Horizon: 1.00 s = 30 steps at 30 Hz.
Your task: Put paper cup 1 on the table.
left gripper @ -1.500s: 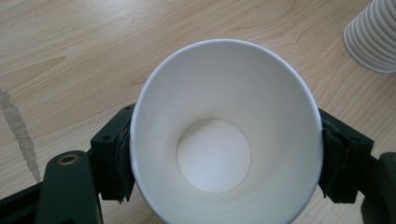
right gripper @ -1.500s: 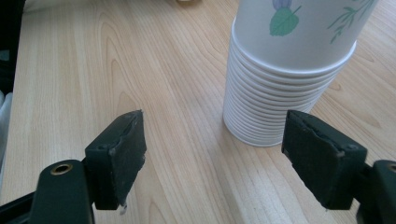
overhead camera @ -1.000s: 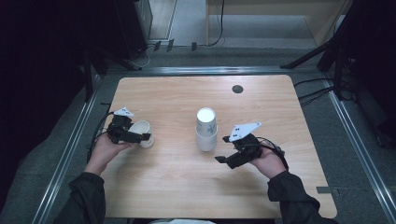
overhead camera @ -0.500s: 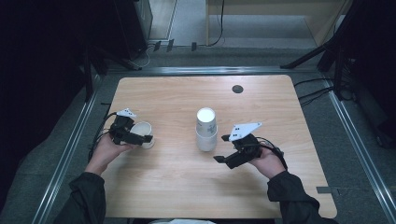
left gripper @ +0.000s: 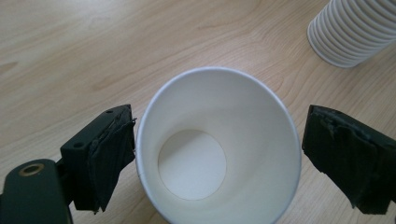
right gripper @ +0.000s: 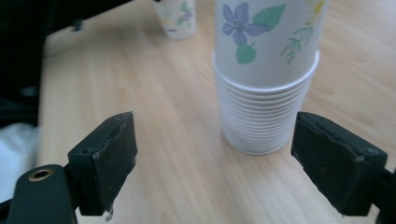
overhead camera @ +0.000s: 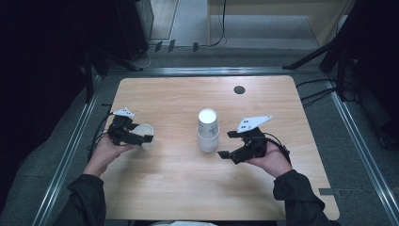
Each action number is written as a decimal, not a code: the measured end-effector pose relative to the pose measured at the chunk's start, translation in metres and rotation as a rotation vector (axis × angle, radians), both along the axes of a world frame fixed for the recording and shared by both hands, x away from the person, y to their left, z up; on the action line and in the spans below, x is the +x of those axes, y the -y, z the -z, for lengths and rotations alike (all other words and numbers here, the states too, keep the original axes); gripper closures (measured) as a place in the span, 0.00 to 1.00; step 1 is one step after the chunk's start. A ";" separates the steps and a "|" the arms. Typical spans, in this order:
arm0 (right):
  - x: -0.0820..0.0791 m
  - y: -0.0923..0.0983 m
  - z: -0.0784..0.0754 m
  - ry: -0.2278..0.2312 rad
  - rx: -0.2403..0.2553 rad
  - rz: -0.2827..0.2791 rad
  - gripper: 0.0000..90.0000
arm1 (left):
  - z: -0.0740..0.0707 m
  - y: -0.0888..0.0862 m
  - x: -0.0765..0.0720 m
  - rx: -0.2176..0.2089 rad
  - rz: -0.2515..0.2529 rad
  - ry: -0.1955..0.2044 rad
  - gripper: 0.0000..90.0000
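Cup [left gripper: 217,149] stands between opened left hand-held gripper [left gripper: 219,154] jaws.

On the table [overhead camera: 169,197], a single cup [overhead camera: 145,135] stands well left of the cup stack [overhead camera: 207,132].

One single paper cup [overhead camera: 145,135] stands on one wooden counter [overhead camera: 179,197]. One stack of nested cups [overhead camera: 207,131] stands nearby. Two grippers, left [overhead camera: 143,138] and right [overhead camera: 227,144].

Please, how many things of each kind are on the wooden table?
Single white paper cup with floral print: 1
Upside-down stack of white paper cups: 1
Small dark round disc: 1
Total: 3
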State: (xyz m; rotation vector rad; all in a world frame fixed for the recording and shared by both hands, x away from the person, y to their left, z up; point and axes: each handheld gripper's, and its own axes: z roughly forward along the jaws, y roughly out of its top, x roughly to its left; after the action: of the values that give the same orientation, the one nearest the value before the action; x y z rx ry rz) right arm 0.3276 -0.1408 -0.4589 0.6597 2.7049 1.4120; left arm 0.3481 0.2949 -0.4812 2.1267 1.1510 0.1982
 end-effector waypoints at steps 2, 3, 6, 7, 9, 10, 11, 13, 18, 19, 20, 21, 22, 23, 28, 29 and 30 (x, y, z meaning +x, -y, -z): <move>0.003 0.004 -0.004 -0.034 0.040 -0.019 0.16 | -0.004 -0.001 -0.001 -0.009 -0.002 0.013 0.10; 0.004 0.005 -0.005 -0.031 0.045 -0.014 0.16 | -0.005 -0.001 -0.002 -0.013 -0.006 0.015 0.11; 0.006 0.006 -0.011 -0.017 0.043 -0.006 0.16 | -0.010 -0.002 -0.005 -0.031 -0.004 0.025 0.10; 0.006 0.006 -0.013 -0.007 0.039 -0.002 0.16 | -0.012 -0.002 -0.006 -0.031 -0.003 0.030 0.11; 0.007 0.006 -0.017 0.004 0.033 0.002 0.18 | -0.016 -0.004 -0.009 -0.031 -0.007 0.041 0.11; 0.009 0.006 -0.019 0.009 0.031 -0.002 0.18 | -0.017 -0.005 -0.010 -0.039 -0.009 0.044 0.11; 0.009 0.005 -0.021 0.008 0.027 0.001 0.18 | -0.019 -0.005 -0.012 -0.050 -0.017 0.044 0.11; 0.011 0.003 -0.023 0.009 0.024 -0.001 0.20 | -0.022 -0.006 -0.015 -0.065 -0.017 0.051 0.11; 0.016 -0.004 -0.027 0.022 -0.006 -0.013 0.22 | -0.029 -0.003 -0.026 -0.063 -0.002 0.068 0.11; 0.018 -0.005 -0.028 0.026 -0.007 -0.018 0.22 | -0.030 -0.002 -0.028 -0.061 -0.001 0.071 0.11; 0.019 -0.006 -0.029 0.028 -0.009 -0.021 0.22 | -0.032 -0.002 -0.030 -0.062 0.000 0.071 0.11; 0.020 -0.007 -0.031 0.030 -0.010 -0.022 0.22 | -0.033 -0.001 -0.032 -0.057 -0.002 0.072 0.11; 0.021 -0.009 -0.032 0.035 -0.012 -0.023 0.22 | -0.034 -0.001 -0.034 -0.051 -0.009 0.079 0.11; 0.023 -0.010 -0.034 0.045 -0.015 -0.028 0.23 | -0.035 -0.001 -0.036 -0.041 -0.020 0.081 0.11; 0.029 -0.019 -0.039 0.060 -0.068 -0.067 0.26 | -0.041 -0.001 -0.047 -0.063 -0.023 0.076 0.13; 0.031 -0.021 -0.040 0.054 -0.079 -0.068 0.26 | -0.042 0.000 -0.050 -0.069 -0.020 0.075 0.13; 0.032 -0.022 -0.040 0.052 -0.078 -0.072 0.26 | -0.043 0.000 -0.051 -0.070 -0.018 0.074 0.13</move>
State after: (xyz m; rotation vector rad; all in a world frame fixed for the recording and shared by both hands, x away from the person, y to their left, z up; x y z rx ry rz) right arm 0.3600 -0.1188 -0.4189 0.5190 2.7529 1.3106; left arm 0.2967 0.2945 -0.4377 2.0313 1.1180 0.2396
